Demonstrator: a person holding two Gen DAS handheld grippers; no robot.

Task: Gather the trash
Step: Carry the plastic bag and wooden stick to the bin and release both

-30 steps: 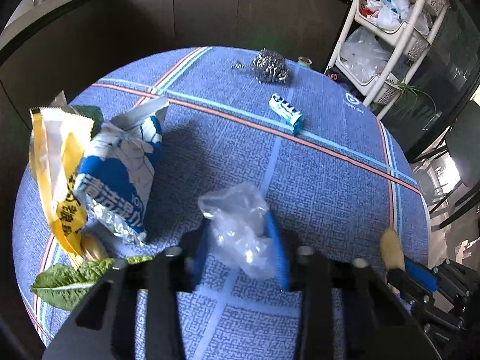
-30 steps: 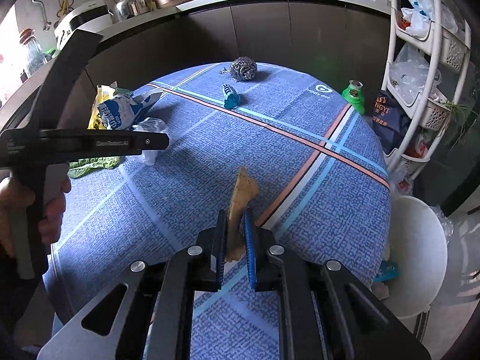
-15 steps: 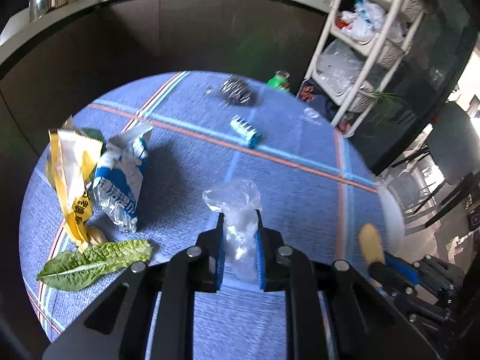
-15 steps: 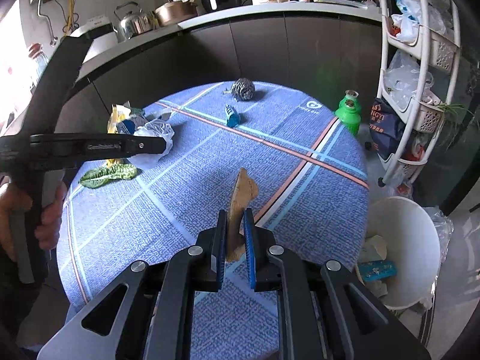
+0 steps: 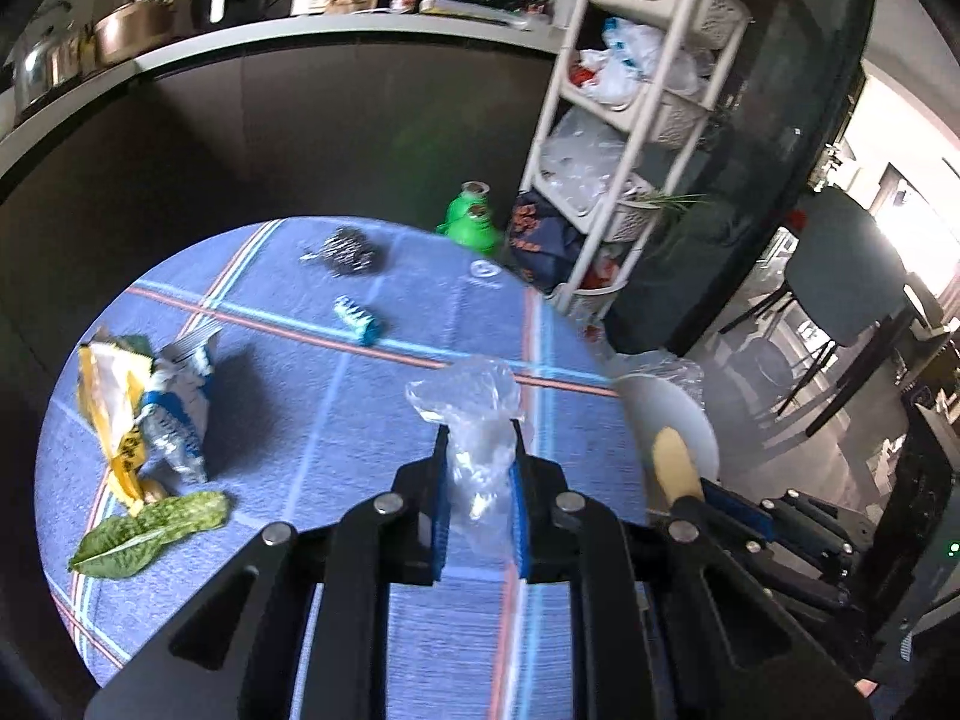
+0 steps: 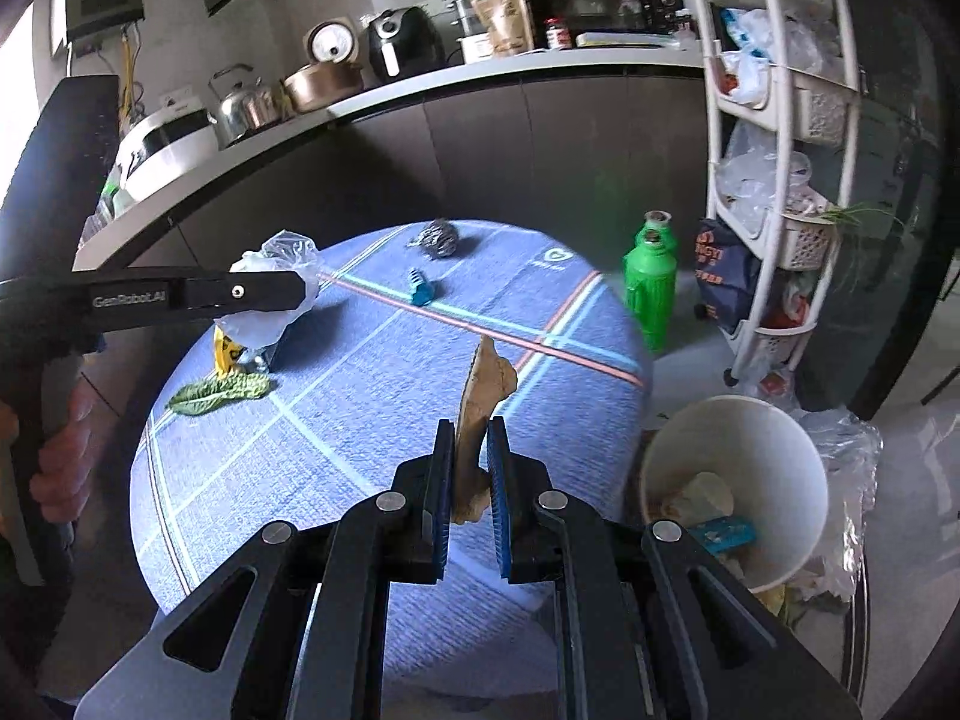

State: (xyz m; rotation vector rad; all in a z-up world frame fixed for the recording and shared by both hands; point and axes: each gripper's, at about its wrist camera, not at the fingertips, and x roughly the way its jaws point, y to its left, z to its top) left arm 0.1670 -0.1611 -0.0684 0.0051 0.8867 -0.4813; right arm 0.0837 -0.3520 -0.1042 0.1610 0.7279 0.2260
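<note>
My left gripper (image 5: 478,450) is shut on a crumpled clear plastic bag (image 5: 471,402) and holds it above the round blue table (image 5: 336,396). It also shows in the right wrist view (image 6: 282,294) at the left. My right gripper (image 6: 471,438) is shut on a tan peel scrap (image 6: 483,384), held above the table's near right side. A white trash bin (image 6: 732,480) with trash inside stands on the floor right of the table. A blue and yellow snack wrapper (image 5: 150,402) and a lettuce leaf (image 5: 150,531) lie on the table's left.
A steel wool ball (image 5: 348,249) and a small blue pack (image 5: 360,318) lie at the table's far side. A green bottle (image 6: 651,282) and a white storage rack (image 6: 780,150) stand on the floor beyond. A dark counter (image 6: 420,120) runs behind.
My left gripper closed on the plastic bag and lifted it off the table, swinging right. My right gripper rose with the peel scrap; the bin came into view.
</note>
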